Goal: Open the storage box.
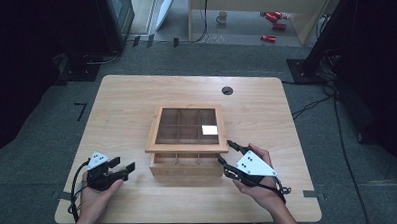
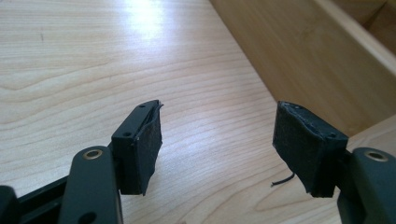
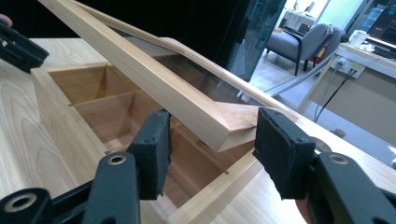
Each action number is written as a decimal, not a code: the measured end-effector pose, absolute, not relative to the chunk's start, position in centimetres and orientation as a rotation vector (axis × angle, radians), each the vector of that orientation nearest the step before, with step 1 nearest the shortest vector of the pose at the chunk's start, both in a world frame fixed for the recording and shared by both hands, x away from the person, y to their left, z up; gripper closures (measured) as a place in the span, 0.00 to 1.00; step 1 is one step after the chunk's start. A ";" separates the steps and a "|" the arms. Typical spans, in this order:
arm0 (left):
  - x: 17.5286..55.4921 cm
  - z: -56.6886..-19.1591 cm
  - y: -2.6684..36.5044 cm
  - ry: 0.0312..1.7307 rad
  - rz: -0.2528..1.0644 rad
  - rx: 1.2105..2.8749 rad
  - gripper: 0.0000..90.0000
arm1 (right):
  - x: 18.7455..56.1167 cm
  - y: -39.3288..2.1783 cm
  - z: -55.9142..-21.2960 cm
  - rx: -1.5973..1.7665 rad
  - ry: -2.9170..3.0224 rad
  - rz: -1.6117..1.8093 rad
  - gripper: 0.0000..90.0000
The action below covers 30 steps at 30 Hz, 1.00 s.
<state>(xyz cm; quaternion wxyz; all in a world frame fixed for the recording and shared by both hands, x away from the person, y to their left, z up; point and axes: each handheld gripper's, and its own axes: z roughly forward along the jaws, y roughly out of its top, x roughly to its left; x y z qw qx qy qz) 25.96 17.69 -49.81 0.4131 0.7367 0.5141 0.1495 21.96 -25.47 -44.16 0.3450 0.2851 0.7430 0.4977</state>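
Observation:
A wooden box (image 1: 187, 166) with inner compartments (image 3: 105, 105) sits mid-table. Its glass-paned lid (image 1: 187, 126) is tilted up at the front, above the base. My right gripper (image 1: 225, 151) is at the box's front right corner. In the right gripper view its jaws (image 3: 212, 149) stand open on either side of the raised lid's corner (image 3: 219, 133); whether a pad touches it I cannot tell. My left gripper (image 1: 124, 164) is open to the left of the box, apart from it. In the left gripper view its jaws (image 2: 217, 144) hold nothing and the box wall (image 2: 299, 60) lies ahead to the right.
The light wooden table (image 1: 126, 104) has a round cable hole (image 1: 227, 90) near its far edge. Beyond it are grey floor, dark equipment stands, a mug (image 1: 221, 17) and red cans (image 1: 272, 17). The left gripper's jaw (image 3: 18, 44) shows past the box.

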 end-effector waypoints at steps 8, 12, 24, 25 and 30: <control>26.2 -50.5 17.5 1.319 0.374 1.886 0.36 | 22.6 -26.0 -43.1 0.731 1.931 1.318 0.58; 26.3 -50.8 17.4 1.319 0.368 1.906 0.35 | 23.2 -26.5 -42.2 0.748 1.930 1.354 0.63; 26.4 -51.1 17.1 1.317 0.349 1.922 0.35 | 25.6 -27.6 -39.8 0.725 1.923 1.411 0.72; 26.4 -51.1 17.1 1.318 0.348 1.923 0.35 | 25.8 -27.6 -39.6 0.718 1.924 1.408 0.72; 26.4 -51.1 17.1 1.316 0.348 1.929 0.35 | 27.0 -27.9 -38.5 0.709 1.919 1.424 0.75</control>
